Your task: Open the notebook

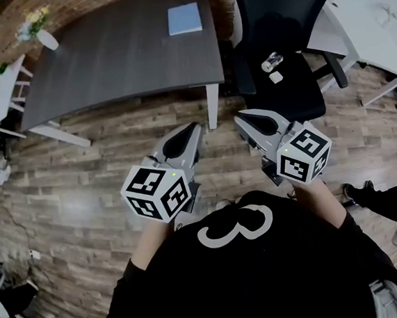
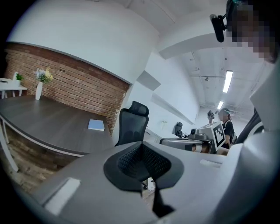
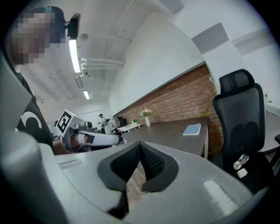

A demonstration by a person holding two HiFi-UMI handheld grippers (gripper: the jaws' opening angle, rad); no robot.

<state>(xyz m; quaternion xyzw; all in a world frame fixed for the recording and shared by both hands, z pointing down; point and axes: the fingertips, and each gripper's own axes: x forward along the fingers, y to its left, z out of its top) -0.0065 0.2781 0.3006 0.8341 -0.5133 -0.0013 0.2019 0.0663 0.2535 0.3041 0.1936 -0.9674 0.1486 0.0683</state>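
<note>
A closed light-blue notebook (image 1: 184, 18) lies at the far right end of the dark grey table (image 1: 119, 64), near the brick wall. It also shows in the left gripper view as the notebook (image 2: 96, 125) and in the right gripper view as the notebook (image 3: 192, 129). My left gripper (image 1: 195, 126) and right gripper (image 1: 238, 117) hover side by side over the wooden floor, well short of the table's near edge. Both point toward the table, both are shut, and neither holds anything. The jaws meet at the tip in the left gripper (image 2: 142, 144) and in the right gripper (image 3: 140, 144).
A black office chair (image 1: 281, 77) stands right of the table, with two small items (image 1: 271, 62) on its seat. A white desk (image 1: 366, 13) is at the far right. A small white side table (image 1: 3, 86) with plants and a vase (image 1: 46, 38) stands at the left.
</note>
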